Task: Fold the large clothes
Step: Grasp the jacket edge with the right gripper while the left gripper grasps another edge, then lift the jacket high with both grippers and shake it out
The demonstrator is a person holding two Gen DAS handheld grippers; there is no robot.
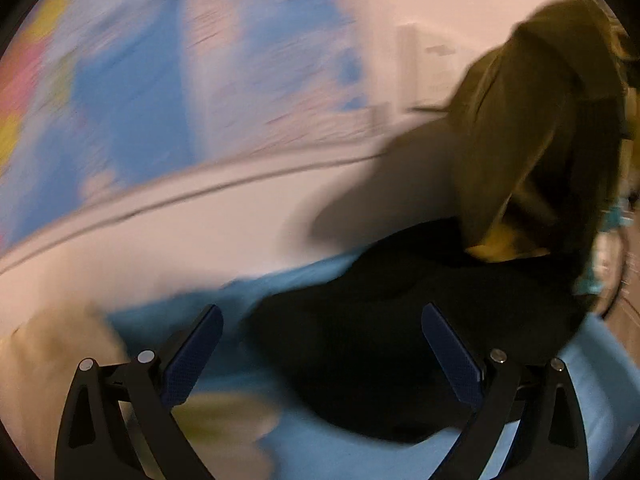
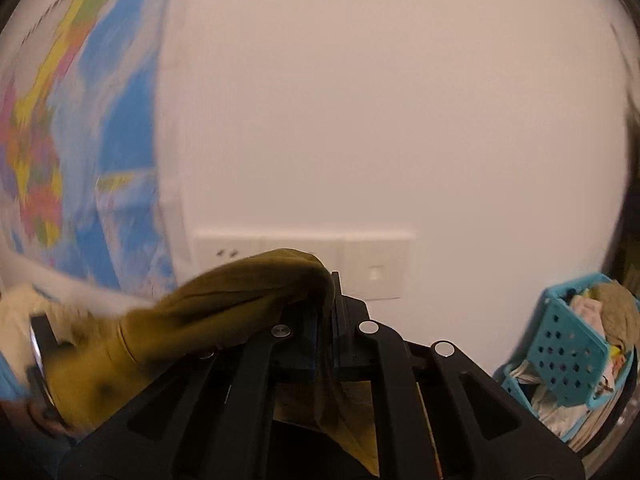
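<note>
While both views smear with blur, the main facts read as follows.

Right gripper (image 2: pixel 331 312): jaws pressed together on a fold of the olive garment (image 2: pixel 224 296), which drapes from the pinch off to the left and also hangs down under the frame.

Left gripper (image 1: pixel 322 354): jaws wide apart, nothing between the pads; the blue pads (image 1: pixel 192 360) stand over the cloth below.

Olive garment, left view (image 1: pixel 532 128): lifted up at the right, hanging down to a black garment (image 1: pixel 400 340).

Black garment: lies spread on a light blue surface (image 1: pixel 328 456) (whether bed or counter cannot be told), between and beyond the open jaws.

Cream cloth (image 1: pixel 52 352): at the lower left, beside the blue surface.

Map (image 1: pixel 140 80): coloured, on the pale wall (image 2: pixel 380 100) behind, heavily blurred.

Wall sockets (image 2: pixel 304 252): white plates just behind the lifted olive fabric.

Basket (image 2: pixel 568 348): turquoise, perforated, at the far right, filled with crumpled cloths.
</note>
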